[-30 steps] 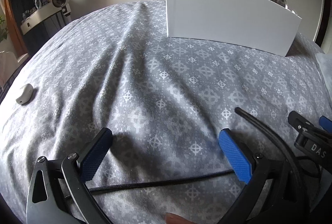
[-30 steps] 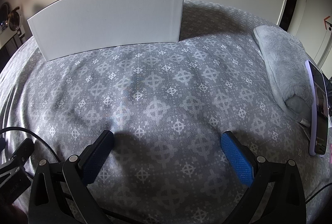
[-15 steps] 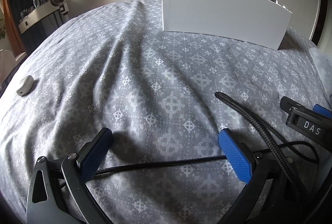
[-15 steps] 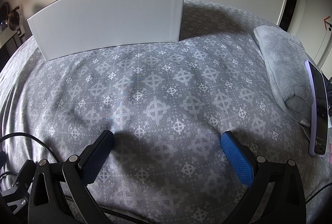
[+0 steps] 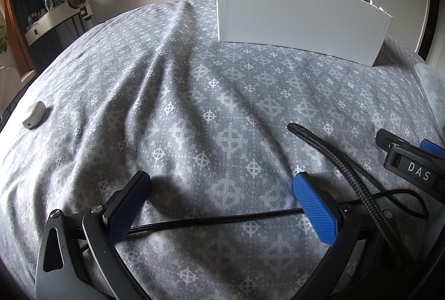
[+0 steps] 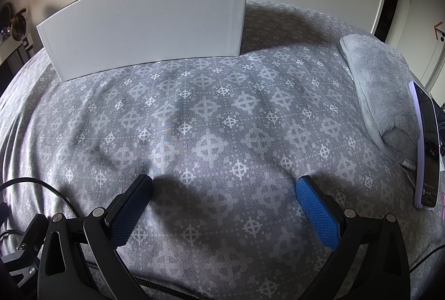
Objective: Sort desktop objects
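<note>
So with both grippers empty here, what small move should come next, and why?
Probably swing the left gripper toward the small white case at the far left of the grey cloth: both grippers are open and empty, and it lies loose, outside the white box.

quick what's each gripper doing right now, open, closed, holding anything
Left gripper: open, holding nothing; a black braided cable lies across the gap between its jaws.
Right gripper: open, holding nothing, over the patterned bedspread.

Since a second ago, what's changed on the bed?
The left hand-held gripper pulled back from the white box, with more of the black braided cable showing between its open fingers. The right hand-held gripper stayed open and still. Nothing was grasped.
</note>
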Tool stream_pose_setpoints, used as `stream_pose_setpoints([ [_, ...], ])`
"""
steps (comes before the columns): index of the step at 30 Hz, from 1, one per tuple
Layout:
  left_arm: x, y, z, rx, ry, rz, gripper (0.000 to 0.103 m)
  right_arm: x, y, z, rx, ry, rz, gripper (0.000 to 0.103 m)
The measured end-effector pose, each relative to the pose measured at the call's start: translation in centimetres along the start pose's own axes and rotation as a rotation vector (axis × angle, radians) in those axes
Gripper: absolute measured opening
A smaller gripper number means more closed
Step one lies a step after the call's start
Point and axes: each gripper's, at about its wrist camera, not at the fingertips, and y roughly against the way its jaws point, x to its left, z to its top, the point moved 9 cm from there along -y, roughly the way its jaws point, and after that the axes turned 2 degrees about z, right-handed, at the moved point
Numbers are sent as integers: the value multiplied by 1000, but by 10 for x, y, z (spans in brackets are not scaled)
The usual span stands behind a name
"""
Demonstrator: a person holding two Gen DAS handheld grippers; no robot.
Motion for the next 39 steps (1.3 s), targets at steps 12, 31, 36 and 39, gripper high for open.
stream_pose_setpoints([
  [12, 0, 1, -1, 0, -1, 1, 103, 0, 0, 0, 0, 0, 0, 103],
  [31, 0, 0, -1, 0, -2, 1, 103, 1, 0, 0, 0, -1, 0, 103],
  [36, 1, 2, -1, 0, -4, 5, 103, 0, 0, 0, 0, 0, 0, 103],
  [39, 3, 0, 1, 0, -4, 7, 103, 0, 0, 0, 0, 0, 0, 103],
])
